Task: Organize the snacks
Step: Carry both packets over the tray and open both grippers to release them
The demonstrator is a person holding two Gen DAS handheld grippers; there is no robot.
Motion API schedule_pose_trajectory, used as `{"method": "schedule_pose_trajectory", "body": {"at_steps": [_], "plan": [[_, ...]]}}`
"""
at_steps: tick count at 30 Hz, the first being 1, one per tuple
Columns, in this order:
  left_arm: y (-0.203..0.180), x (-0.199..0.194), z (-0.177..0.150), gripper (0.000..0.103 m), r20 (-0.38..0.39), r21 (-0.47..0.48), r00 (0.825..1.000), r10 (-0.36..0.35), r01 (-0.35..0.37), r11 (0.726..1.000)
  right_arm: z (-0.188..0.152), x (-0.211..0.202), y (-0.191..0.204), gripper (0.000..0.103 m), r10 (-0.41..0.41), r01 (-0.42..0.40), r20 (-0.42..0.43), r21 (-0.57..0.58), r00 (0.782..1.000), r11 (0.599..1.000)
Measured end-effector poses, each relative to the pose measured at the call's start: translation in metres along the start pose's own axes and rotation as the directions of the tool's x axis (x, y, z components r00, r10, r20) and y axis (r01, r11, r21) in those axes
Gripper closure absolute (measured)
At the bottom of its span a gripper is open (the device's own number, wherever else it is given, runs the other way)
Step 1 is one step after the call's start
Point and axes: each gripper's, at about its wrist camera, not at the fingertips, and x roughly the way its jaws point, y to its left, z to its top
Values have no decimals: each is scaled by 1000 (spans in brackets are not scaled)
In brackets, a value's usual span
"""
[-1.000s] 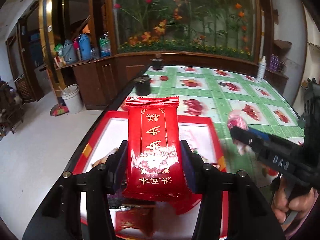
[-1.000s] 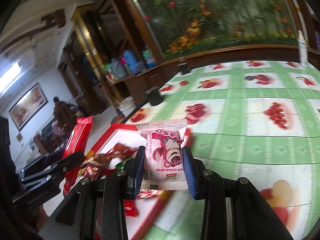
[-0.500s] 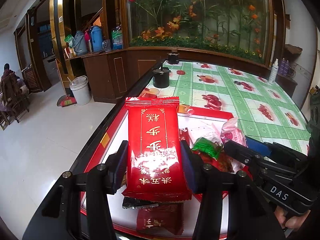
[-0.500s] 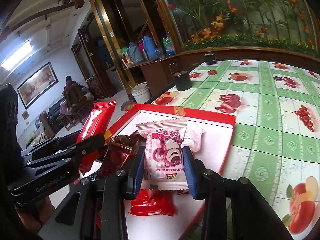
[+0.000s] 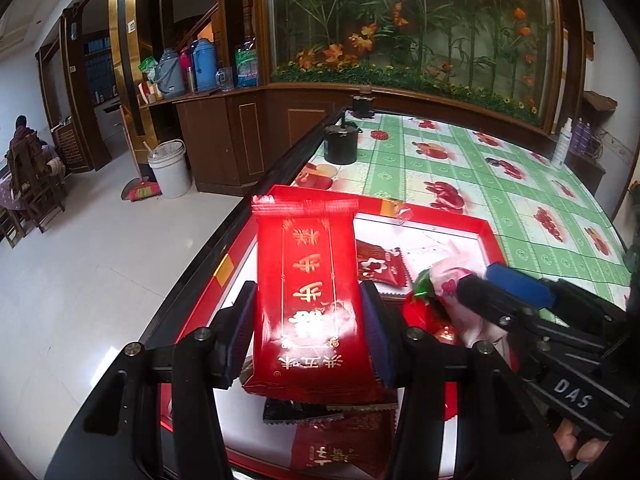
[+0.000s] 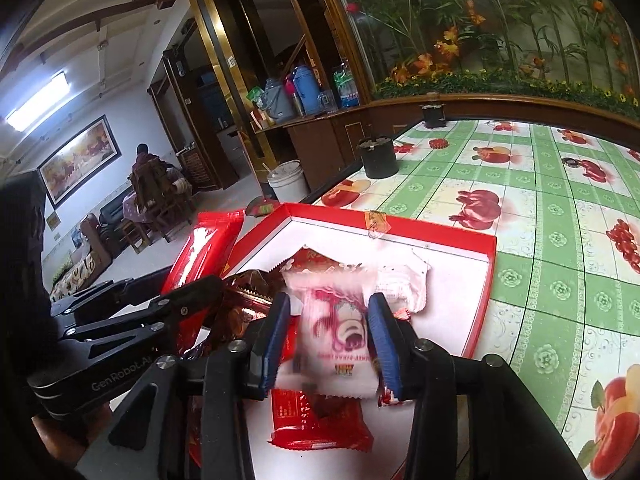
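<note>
My left gripper (image 5: pixel 307 312) is shut on a long red snack packet with gold writing (image 5: pixel 310 304), held above the left part of the red tray (image 5: pixel 486 232). That packet also shows in the right wrist view (image 6: pixel 202 252). My right gripper (image 6: pixel 329 322) is shut on a pink and white snack packet with a cartoon face (image 6: pixel 340 320), blurred, held over the tray's (image 6: pixel 480 300) middle. The right gripper shows in the left wrist view (image 5: pixel 480 292). Several red snack packets (image 6: pixel 320 420) and a white one (image 6: pixel 400 286) lie in the tray.
The tray sits at the near left corner of a table with a green fruit-print cloth (image 5: pixel 460 168). A black pot (image 5: pixel 340 142) stands further back by the table's left edge. A white bucket (image 5: pixel 170 168) stands on the floor to the left.
Both grippers have moved nearer and lower over the tray while holding their packets. The pink packet is now blurred with motion.
</note>
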Motion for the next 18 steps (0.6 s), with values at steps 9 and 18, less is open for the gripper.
{"method": "schedule_pose_trajectory", "body": {"at_steps": [9,18], "plan": [[12,-8,-3,25,38,-27,999,-32,33,999,5,-11,-30,40,-44,37,59,119,997,992],[2,-38,-4,14,139,-4,990,24,-24,1000,5,-27,-20,33,-100,93,138,54,985,994]]}}
